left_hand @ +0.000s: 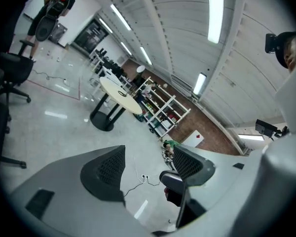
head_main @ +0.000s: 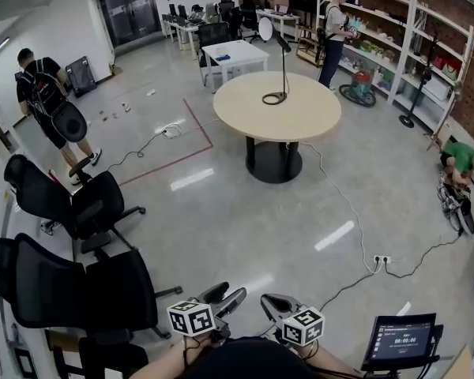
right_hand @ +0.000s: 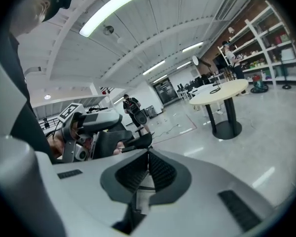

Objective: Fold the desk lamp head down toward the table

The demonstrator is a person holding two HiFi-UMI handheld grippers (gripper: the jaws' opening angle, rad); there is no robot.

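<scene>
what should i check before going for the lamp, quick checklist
1. Desk lamp stands on the round table, head raised: ok.
2. Lamp in reach: not ok, the table is far off across the floor.
3. Left tool open and empty: ok.
4. Right tool open: not ok, jaws together, nothing between them.
5. Way to the table: likely ok, bare floor ahead; the floor cable runs to the right of it.
</scene>
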